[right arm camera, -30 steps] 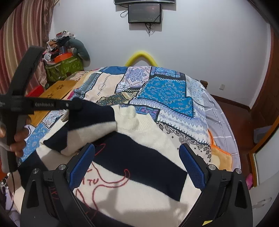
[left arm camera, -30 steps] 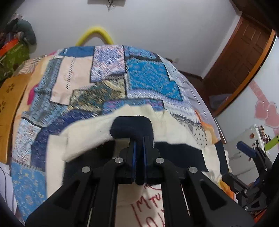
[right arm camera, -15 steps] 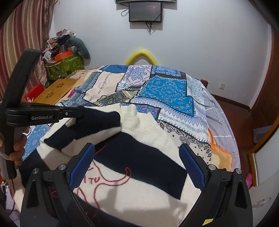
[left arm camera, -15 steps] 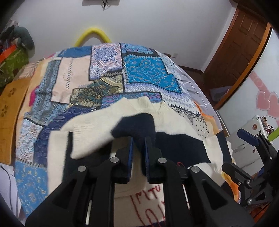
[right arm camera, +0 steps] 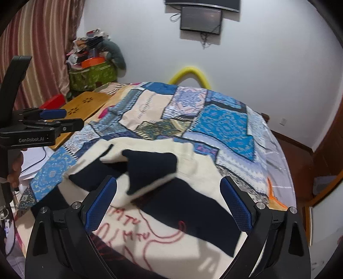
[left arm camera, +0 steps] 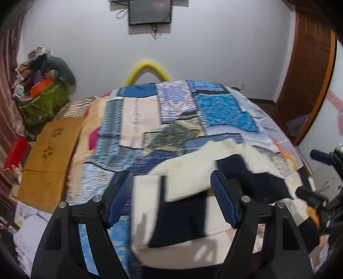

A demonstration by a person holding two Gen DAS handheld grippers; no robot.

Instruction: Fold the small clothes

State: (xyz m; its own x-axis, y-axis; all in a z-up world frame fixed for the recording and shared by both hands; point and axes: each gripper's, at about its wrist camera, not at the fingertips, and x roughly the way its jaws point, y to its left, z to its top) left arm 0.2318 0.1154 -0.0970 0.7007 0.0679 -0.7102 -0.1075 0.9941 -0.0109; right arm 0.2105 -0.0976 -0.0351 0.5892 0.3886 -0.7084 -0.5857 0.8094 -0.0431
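Observation:
A small cream and navy striped sweater with red stitching lies on the patchwork bedspread. Its left sleeve lies folded across the chest. In the left wrist view the sweater lies just beyond my left gripper, which is open and empty above it. My right gripper is open and empty over the sweater's lower front. The left gripper also shows at the left of the right wrist view, held off the sweater. The right gripper shows at the right edge of the left wrist view.
A wooden lap table lies at the bed's left side, with a red box beside it. A green bag piled with things stands in the corner. A yellow headboard arch and a wall TV are behind. A wooden door is at the right.
My left gripper opened and let go of the sleeve, which now lies across the sweater. The left gripper pulled back to the left and tilted up. The right gripper stayed open over the sweater.

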